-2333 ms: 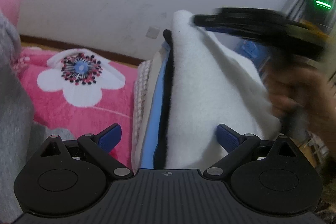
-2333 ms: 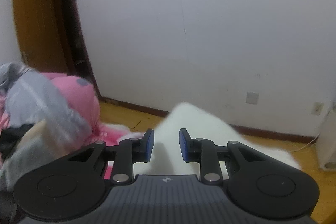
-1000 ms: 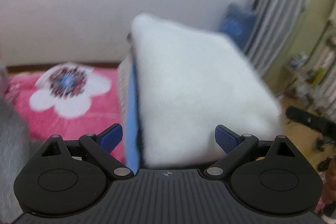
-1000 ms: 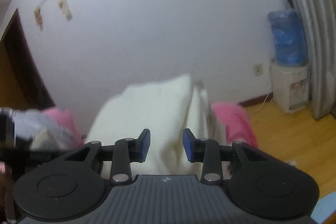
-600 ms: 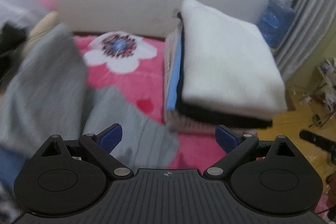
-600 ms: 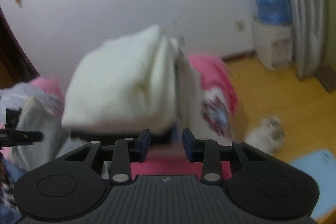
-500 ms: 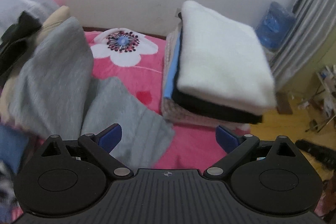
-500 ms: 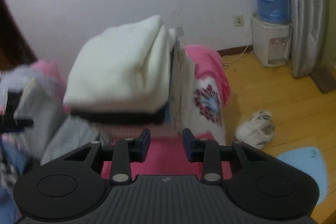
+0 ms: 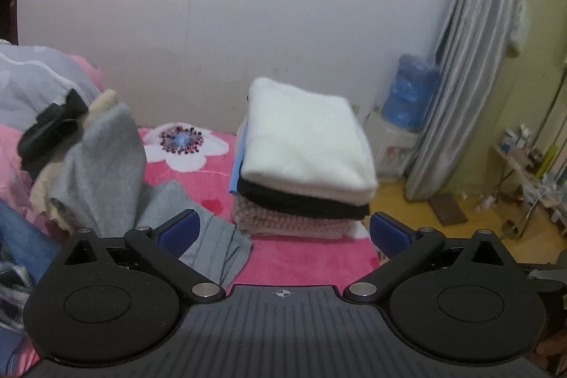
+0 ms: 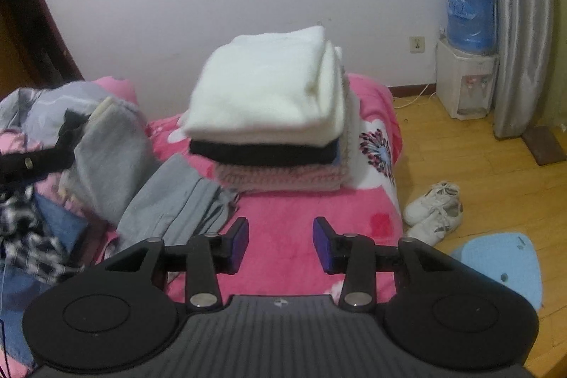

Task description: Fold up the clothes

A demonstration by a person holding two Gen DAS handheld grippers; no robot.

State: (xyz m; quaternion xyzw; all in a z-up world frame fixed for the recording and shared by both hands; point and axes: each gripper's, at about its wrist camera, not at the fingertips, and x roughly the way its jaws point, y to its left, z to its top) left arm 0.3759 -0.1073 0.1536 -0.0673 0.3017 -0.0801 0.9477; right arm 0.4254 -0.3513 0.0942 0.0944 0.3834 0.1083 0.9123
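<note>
Left tongs (image 9: 283,231): spread wide, nothing between the blue pads, held above the pink blanket (image 9: 301,257) on the bed. Right tongs (image 10: 280,243): parted to a moderate gap, likewise empty, over the same blanket.

Stack of folded clothes (image 9: 304,162) at 12 o'clock from the left tongs, well apart from them, resting on the blanket near the bed's far edge. Top to bottom: white fleece (image 9: 304,137), black layer (image 9: 301,201), pinkish knit (image 9: 290,224) at the base; thin blue edge (image 9: 235,172) showing on the stack's 9 o'clock side. Same stack in the right wrist view (image 10: 273,116) at 12 o'clock, white piece (image 10: 269,87) uppermost, slightly blurred.

Unfolded grey garment (image 9: 117,176) at 10 o'clock from the left tongs, draped off a heap of mixed clothing (image 9: 42,144), lower part spread flat on the blanket just beside the stack. Checked black-and-white fabric (image 10: 24,236) at 9 o'clock in the right wrist view.

Beyond the bed: water dispenser with blue bottle (image 10: 467,59) at 2 o'clock against the wall, grey curtain (image 10: 514,23) beside it, pair of white shoes (image 10: 434,211) on the wooden floor (image 10: 478,165) at 3 o'clock, just beside the bed.
</note>
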